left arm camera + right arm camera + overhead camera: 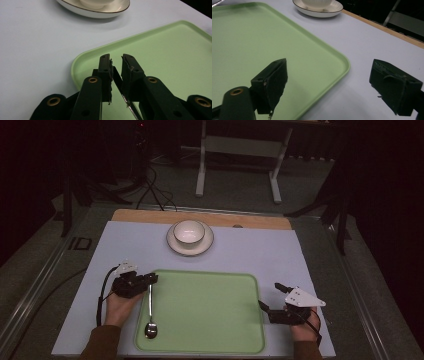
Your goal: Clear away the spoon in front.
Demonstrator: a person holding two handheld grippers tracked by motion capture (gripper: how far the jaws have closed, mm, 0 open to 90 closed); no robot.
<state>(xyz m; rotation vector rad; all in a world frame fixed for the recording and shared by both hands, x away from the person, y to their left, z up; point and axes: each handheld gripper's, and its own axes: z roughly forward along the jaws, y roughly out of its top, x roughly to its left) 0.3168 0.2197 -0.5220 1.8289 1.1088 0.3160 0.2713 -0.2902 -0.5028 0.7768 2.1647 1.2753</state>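
Note:
A metal spoon lies along the left side of the green tray, bowl end toward the front edge. My left gripper is at the tray's far-left corner, shut on the top of the spoon's handle, which runs slanted between the nearly closed jaws. My right gripper stands open at the tray's right edge. In the right gripper view one jaw hangs over the tray and the other over the table, with nothing in the right gripper.
A white bowl sits on a white saucer behind the tray, on the pale blue mat. The saucer is ahead of the left jaws. A wooden strip borders the mat's far edge.

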